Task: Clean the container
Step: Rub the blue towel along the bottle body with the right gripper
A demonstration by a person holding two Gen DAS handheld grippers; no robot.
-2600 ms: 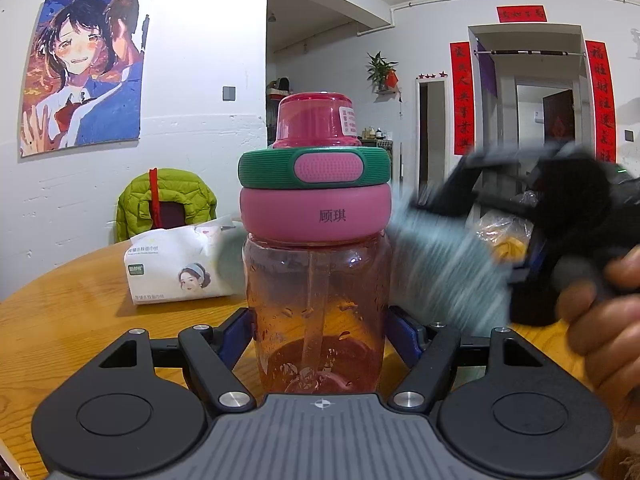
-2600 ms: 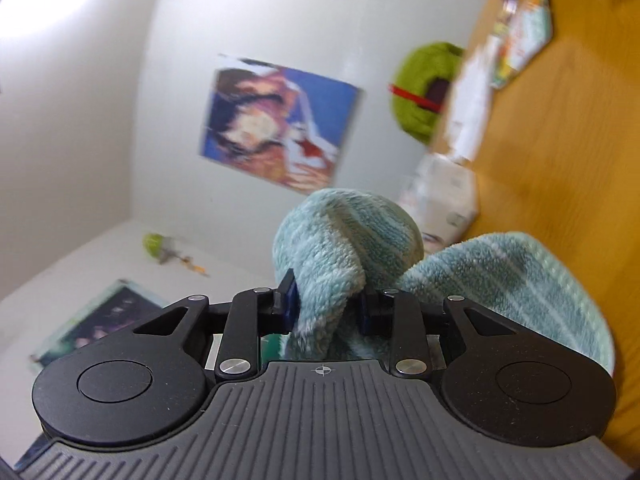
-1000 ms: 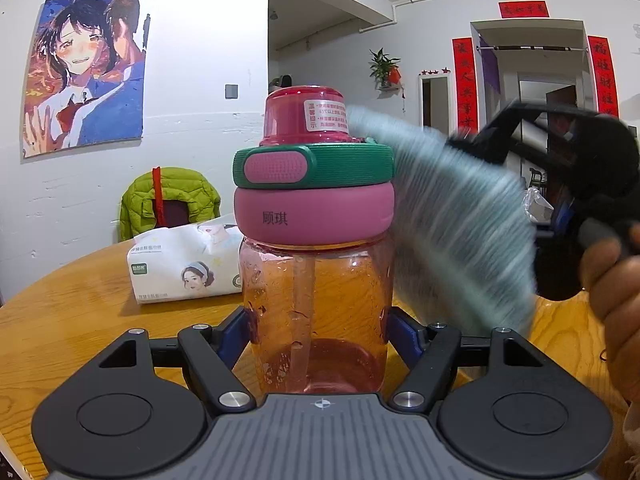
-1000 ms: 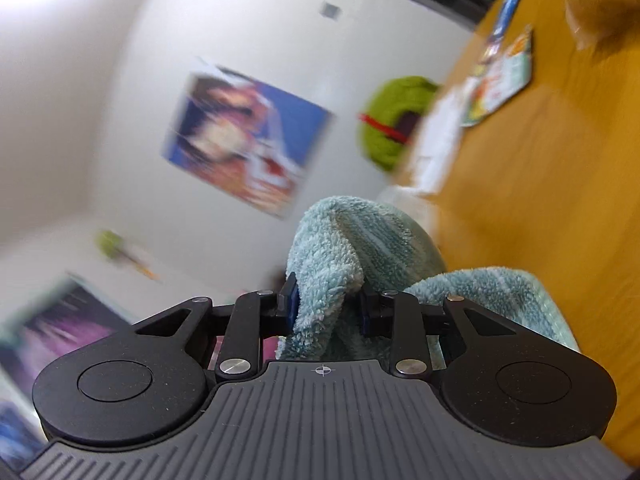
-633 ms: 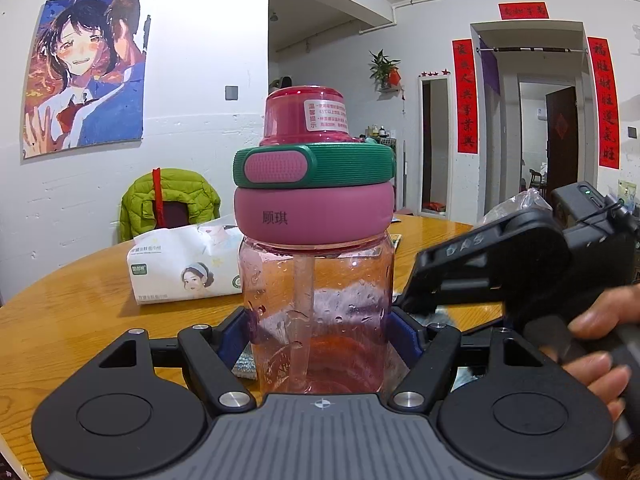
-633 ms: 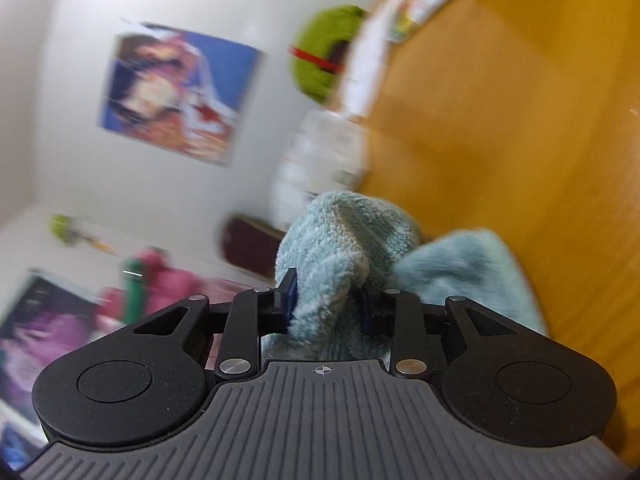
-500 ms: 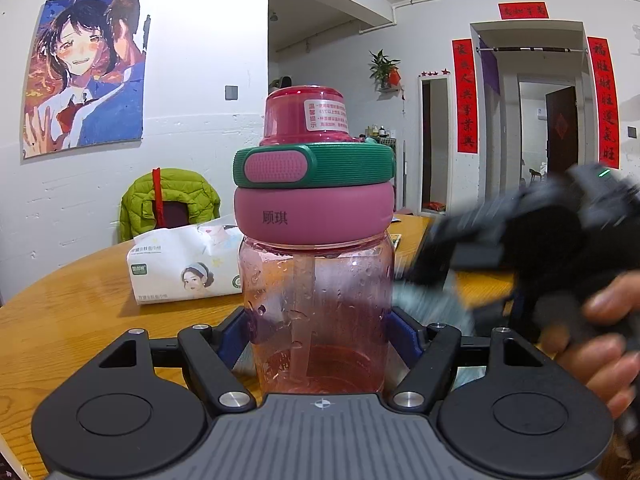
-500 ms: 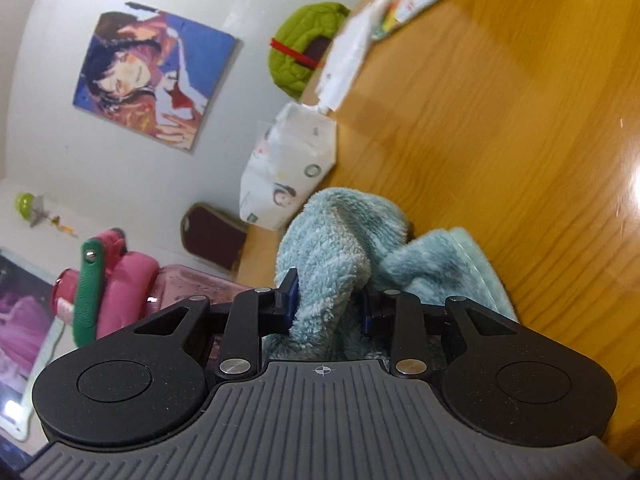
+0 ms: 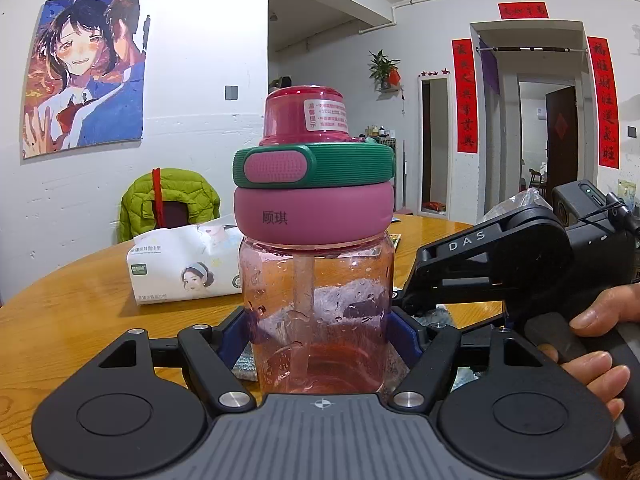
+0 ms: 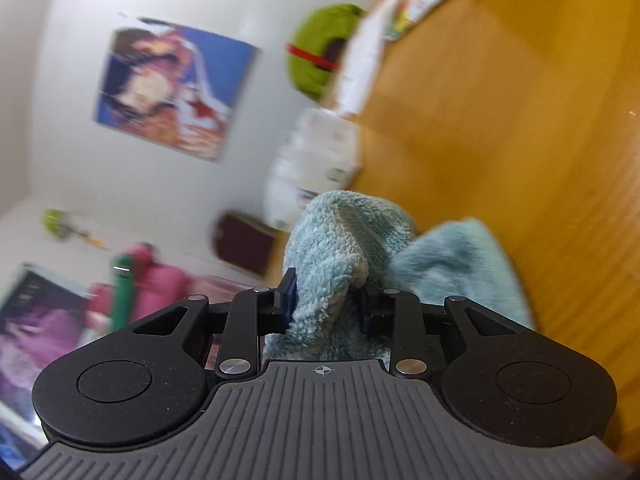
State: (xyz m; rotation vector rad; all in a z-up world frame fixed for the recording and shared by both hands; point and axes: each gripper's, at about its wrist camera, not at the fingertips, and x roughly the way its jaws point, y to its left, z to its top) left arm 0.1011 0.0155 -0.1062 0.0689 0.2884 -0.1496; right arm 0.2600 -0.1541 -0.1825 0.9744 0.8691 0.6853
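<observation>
Left gripper [image 9: 320, 332] clamped the upright bottle [image 9: 316, 248]; only the right wrist view showed the right gripper [image 10: 325, 306] pinching the towel [image 10: 336, 248].

Tissue pack [image 9: 182, 270] behind-left of the bottle [image 9: 316, 248], right gripper [image 9: 412, 304] close against its right.

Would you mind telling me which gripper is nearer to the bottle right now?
Left. The left gripper is clamped around the bottle at its lower body. The right gripper, shut on the cloth, is beside the bottle, on its right.
</observation>
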